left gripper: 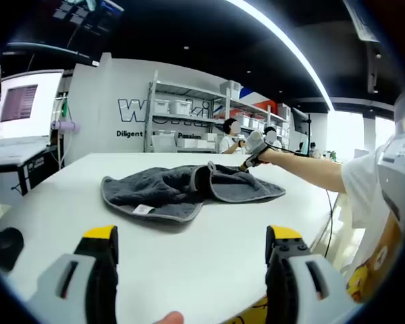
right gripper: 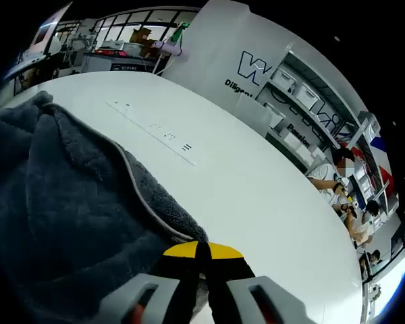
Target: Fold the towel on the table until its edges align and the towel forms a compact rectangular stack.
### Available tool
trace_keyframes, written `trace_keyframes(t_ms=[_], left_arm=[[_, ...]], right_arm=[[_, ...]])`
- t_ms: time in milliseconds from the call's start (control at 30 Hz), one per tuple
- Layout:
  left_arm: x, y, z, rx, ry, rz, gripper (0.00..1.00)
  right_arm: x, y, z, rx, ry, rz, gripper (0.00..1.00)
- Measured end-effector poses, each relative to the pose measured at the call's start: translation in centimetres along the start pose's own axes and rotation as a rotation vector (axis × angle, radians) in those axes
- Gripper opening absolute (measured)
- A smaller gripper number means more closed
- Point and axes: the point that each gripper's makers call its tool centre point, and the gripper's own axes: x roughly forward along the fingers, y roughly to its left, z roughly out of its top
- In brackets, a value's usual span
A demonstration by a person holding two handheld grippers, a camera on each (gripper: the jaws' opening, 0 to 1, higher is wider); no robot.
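while the grey towel (left gripper: 189,189) lies rumpled and partly folded over itself near the middle of the white surface (left gripper: 216,256), the left gripper (left gripper: 192,236) hangs back from it with its yellow-tipped jaws spread wide and nothing between them, bare white top showing in the gap. a small white label (left gripper: 142,209) sits on the towel's near edge. in the left gripper view the right gripper (left gripper: 254,152) comes in from the right at the end of a person's outstretched arm (left gripper: 304,169), meeting the towel's far right corner.

in the right gripper view the right gripper (right gripper: 202,251) has its yellow tips pressed together, pinching the pale-hemmed edge of the towel (right gripper: 61,202), whose dark pile spreads across the left of that view. a thin strip with small markings (right gripper: 155,131) runs across the surface (right gripper: 256,189) beyond the cloth.

behind the surface stand metal shelves with white bins (left gripper: 189,121) and a white wall with dark lettering (left gripper: 148,111). a monitor (left gripper: 23,101) sits off to the left, and a small black object (left gripper: 7,246) rests at the surface's near left edge.
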Motion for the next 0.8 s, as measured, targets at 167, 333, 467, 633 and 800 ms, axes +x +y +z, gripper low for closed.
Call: trace_keyframes(t_ms=[167, 333, 467, 633, 800], left_arm=[[-0.1, -0.3, 0.0, 0.001, -0.002, -0.008, 0.95], [-0.3, -0.5, 0.1, 0.002, -0.002, -0.016, 0.95], [-0.6, -0.8, 0.2, 0.004, -0.007, -0.023, 0.95], [-0.7, -0.9, 0.3, 0.004, -0.015, -0.026, 0.95], [-0.6, -1.1, 0.2, 0.001, -0.020, -0.033, 0.95]], right_arm=[[-0.9, -0.4, 0.3, -0.002, -0.018, -0.013, 0.04], [-2.3, -1.5, 0.9, -0.035, -0.052, -0.045, 0.12], [-4.0, -1.9, 1.8, 0.032, -0.134, -0.029, 0.18], [-7.5, -2.0, 2.9, 0.077, -0.253, 0.004, 0.24], [-12.4, -0.7, 3.5, 0.098, -0.369, 0.060, 0.26]])
